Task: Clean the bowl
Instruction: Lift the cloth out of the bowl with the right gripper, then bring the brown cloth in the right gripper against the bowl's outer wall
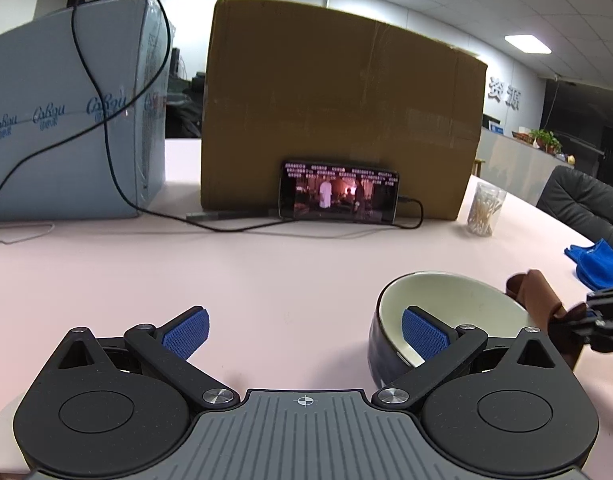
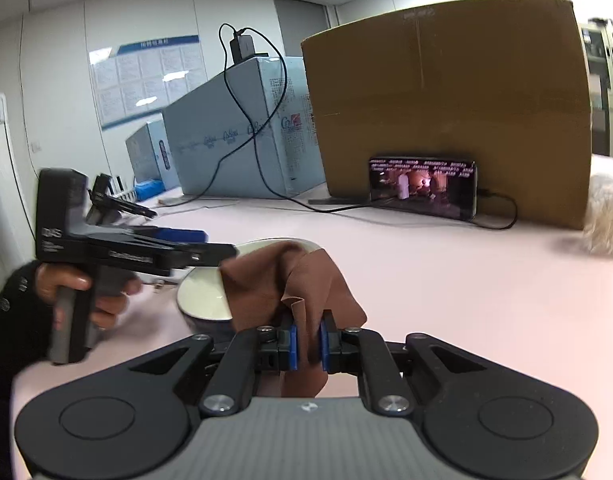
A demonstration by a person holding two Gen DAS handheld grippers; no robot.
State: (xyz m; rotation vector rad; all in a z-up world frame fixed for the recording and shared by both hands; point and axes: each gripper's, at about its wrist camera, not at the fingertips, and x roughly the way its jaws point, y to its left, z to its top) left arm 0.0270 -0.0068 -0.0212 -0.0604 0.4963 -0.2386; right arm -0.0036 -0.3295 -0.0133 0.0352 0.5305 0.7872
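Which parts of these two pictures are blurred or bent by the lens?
Left wrist view: the cardboard box bulges from fisheye distortion, and the brown cloth at the right edge is smeared. Right wrist view: the cotton swab jar is blurred to a pale patch, while the phone stays readable.

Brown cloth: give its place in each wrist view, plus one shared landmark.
Left wrist view: brown cloth at far right edge, just beyond the bowl.
Right wrist view: lower centre, clamped in the right hand-held gripper, draped over the bowl.
Shared landmark: phone leaning on the cardboard box.
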